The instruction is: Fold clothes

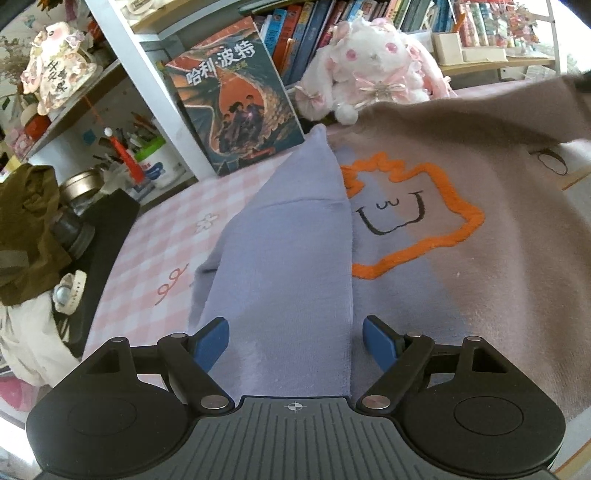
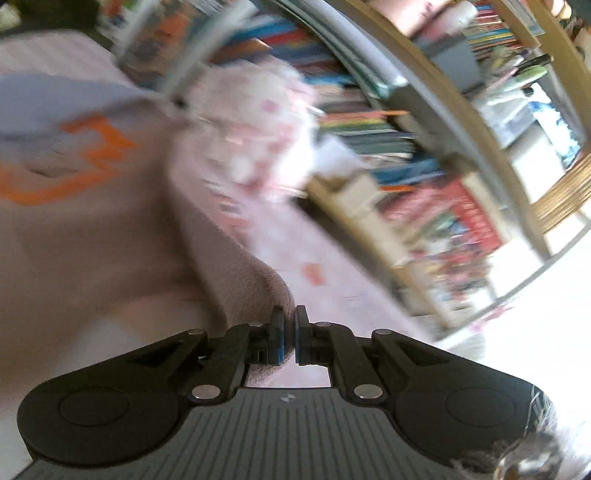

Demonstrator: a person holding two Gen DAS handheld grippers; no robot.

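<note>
Your taupe-and-lavender knit sweater with the orange outlined cartoon face (image 1: 424, 229) is spread across the pink checked cloth-covered tabletop (image 1: 159, 240), filling most of the left wrist view. Its lavender sleeve (image 1: 291, 258) is folded in over the body and runs straight back toward your left gripper (image 1: 295, 341), passing through the gap between the two blue-padded fingers (image 1: 214, 341). Those jaws stand wide apart, one on each side of the sleeve, and grip nothing.

In the right wrist view, which is badly motion-blurred, the same sweater (image 2: 92, 229) rises in a lifted fold on the left of the frame. Your right gripper (image 2: 289, 332) has its jaws drawn nearly together, with only a thin slit between them, and a taupe edge of the sweater runs down into that slit, so it looks pinched there.

Behind the sweater, a white-and-pink plush rabbit (image 1: 373, 62) sits against the bookshelf (image 1: 369, 18), beside a dark fantasy paperback with Chinese lettering (image 1: 236, 103) leaning upright.
</note>
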